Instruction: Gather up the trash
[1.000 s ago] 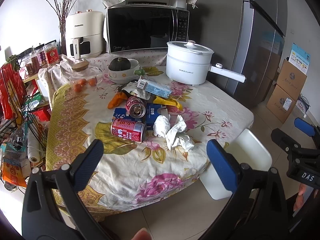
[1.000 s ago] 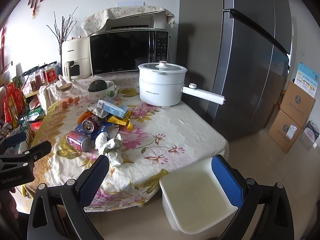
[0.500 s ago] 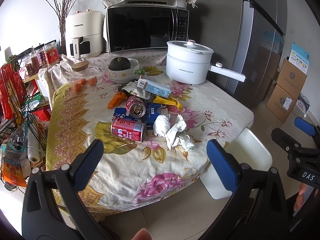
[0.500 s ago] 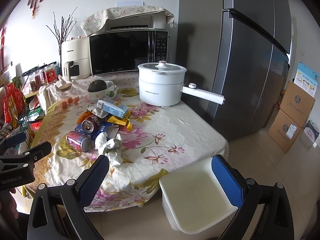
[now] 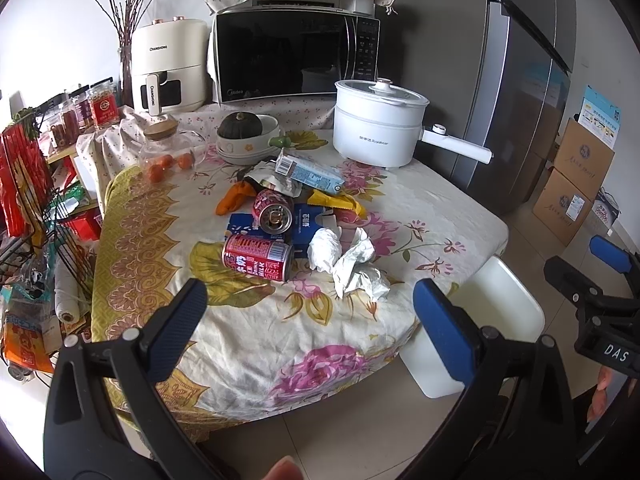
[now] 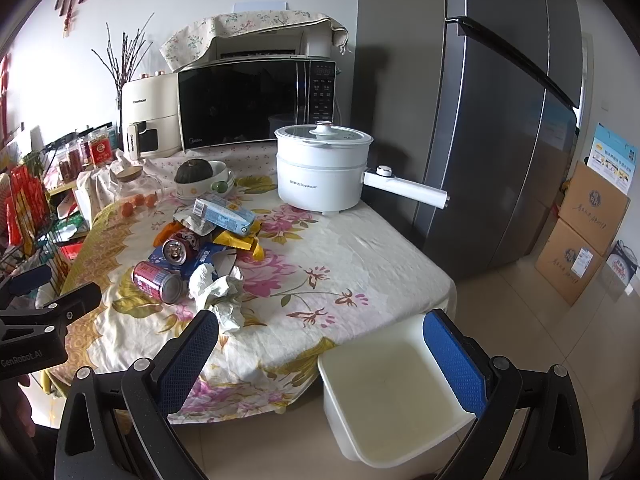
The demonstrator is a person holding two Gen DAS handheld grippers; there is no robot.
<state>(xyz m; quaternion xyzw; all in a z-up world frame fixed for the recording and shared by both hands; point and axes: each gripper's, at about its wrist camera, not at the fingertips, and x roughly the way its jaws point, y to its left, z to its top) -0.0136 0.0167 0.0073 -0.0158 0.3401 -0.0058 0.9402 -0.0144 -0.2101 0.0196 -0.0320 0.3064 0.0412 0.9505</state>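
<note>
White and bare inside, the bin (image 6: 394, 396) sits on the floor at the table's corner, nothing collected yet! Crumpled tissues (image 5: 352, 262), two red cans (image 5: 258, 257), a milk carton (image 5: 308, 172) and wrappers all lie heaped on the floral cloth (image 5: 248, 332). Left gripper (image 5: 308, 328) and right gripper (image 6: 320, 356) hover short of the table, jaws wide apart, holding nothing.

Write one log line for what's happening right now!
phase: before first pick | left gripper: open, empty | right gripper: open, empty | trash pile: on table | white bin: on floor, empty
</note>
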